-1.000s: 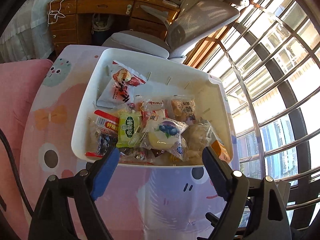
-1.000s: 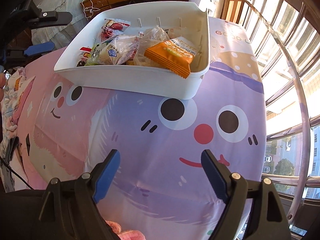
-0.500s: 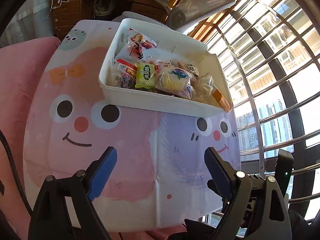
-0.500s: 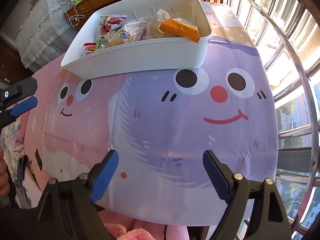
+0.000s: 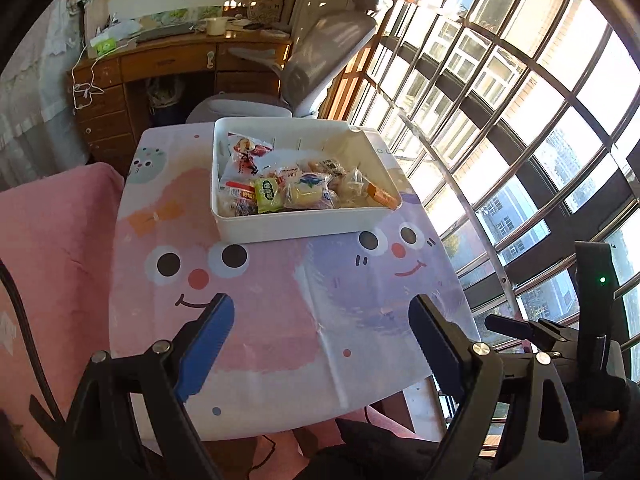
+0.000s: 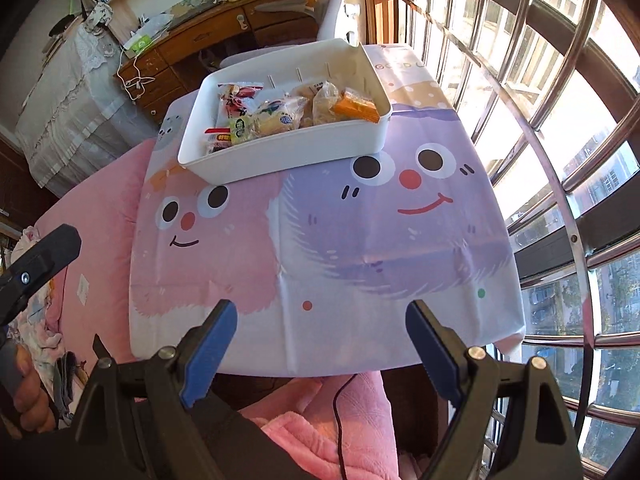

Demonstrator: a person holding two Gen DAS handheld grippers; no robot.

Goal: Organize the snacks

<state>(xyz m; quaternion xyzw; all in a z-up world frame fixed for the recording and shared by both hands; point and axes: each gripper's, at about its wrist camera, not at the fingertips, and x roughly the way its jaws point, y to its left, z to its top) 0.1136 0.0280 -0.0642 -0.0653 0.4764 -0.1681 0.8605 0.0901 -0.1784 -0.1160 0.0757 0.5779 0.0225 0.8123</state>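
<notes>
The small table under its pastel cartoon-face cloth (image 5: 280,320) carries a white rectangular plastic bin (image 5: 296,228) at its far end, heaped with wrapped snack packets (image 5: 292,192). The bin's right corner sits close to the window-side edge, so a careless nudge could tip it off. An orange packet (image 6: 356,108) leans over the rim and could slide out. The left claw (image 5: 320,328) and right claw (image 6: 320,332) both hang released and empty, well back from the bin.
</notes>
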